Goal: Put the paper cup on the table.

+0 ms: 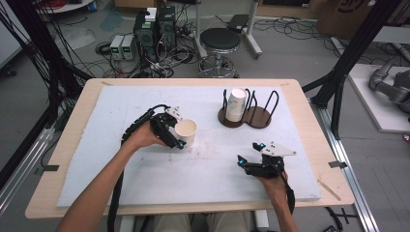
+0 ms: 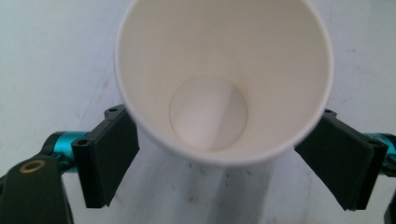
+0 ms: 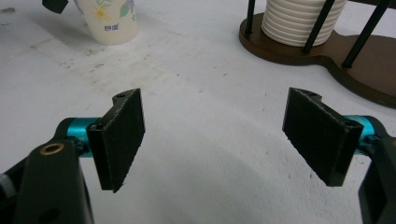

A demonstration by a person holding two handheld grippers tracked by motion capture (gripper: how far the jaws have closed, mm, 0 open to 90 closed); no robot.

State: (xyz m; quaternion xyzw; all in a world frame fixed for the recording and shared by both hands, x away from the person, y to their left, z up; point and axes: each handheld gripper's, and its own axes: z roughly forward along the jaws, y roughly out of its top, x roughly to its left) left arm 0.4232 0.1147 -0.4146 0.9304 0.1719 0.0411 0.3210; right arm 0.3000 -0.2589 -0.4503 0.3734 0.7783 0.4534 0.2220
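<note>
White mat (image 1: 145, 179): cup (image 2: 223, 79) between left gripper (image 2: 217, 158) jaws

paper cup (image 1: 186, 132) on the mat (image 1: 96, 145), between the jaws of my left gripper (image 1: 178, 129); cup holder (image 1: 245, 117) behind and to its right, bearing stacked cups (image 1: 236, 104); my right gripper (image 1: 250, 153) nearest me.

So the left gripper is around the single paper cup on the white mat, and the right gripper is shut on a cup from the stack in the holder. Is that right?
Not quite. The right gripper holds nothing: the right gripper view shows its jaws wide open over the bare white mat, apart from the stack in the holder. The left gripper is indeed around the single paper cup.
</note>
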